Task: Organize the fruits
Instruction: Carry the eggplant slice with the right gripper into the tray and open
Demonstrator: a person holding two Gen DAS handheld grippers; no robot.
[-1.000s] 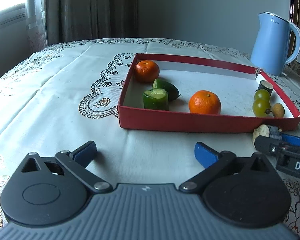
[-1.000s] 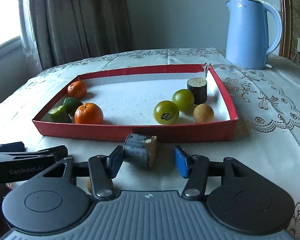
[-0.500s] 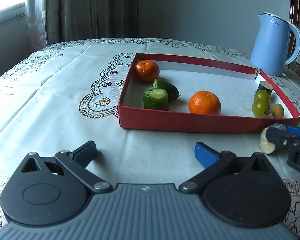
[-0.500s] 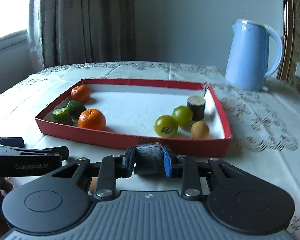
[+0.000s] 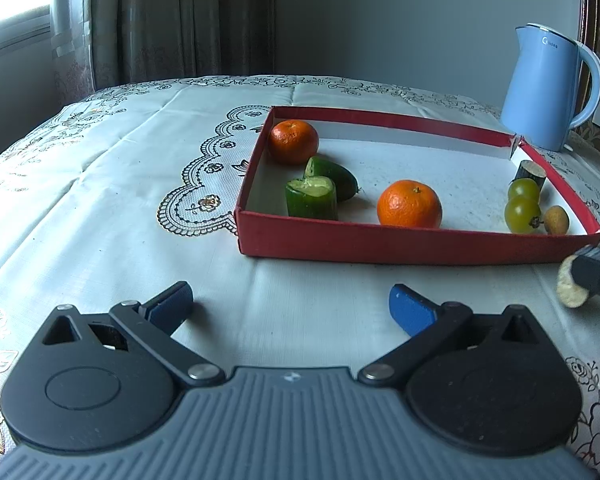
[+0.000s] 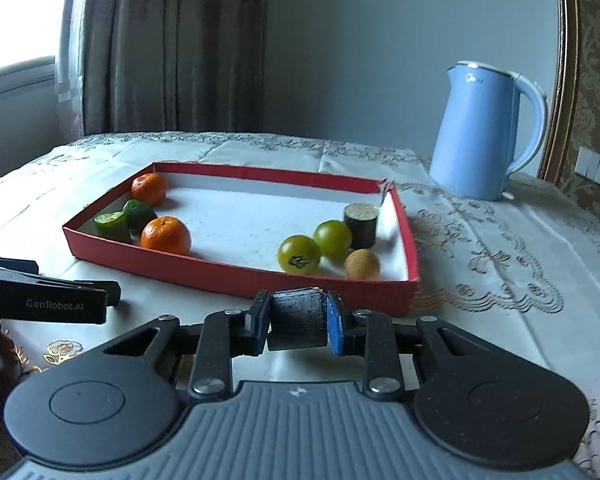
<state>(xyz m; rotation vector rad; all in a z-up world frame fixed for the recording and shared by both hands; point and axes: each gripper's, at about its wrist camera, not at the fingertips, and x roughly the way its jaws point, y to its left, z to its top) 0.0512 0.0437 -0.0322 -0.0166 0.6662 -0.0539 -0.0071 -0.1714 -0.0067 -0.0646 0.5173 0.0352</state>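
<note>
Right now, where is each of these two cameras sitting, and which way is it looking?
Left wrist view: rides the left gripper, whose open fingers frame bare tablecloth, facing the red tray; the right gripper pokes in at its right edge.
Right wrist view: rides the right gripper, clamped on a dark cylinder piece, facing the tray's right end.
Both show tray, oranges and blue kettle.

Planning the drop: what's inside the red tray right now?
Inside the red tray: two oranges, two cucumber pieces, two green tomatoes, a tan fruit, a dark cylinder. Its near wall hides some floor.
</note>
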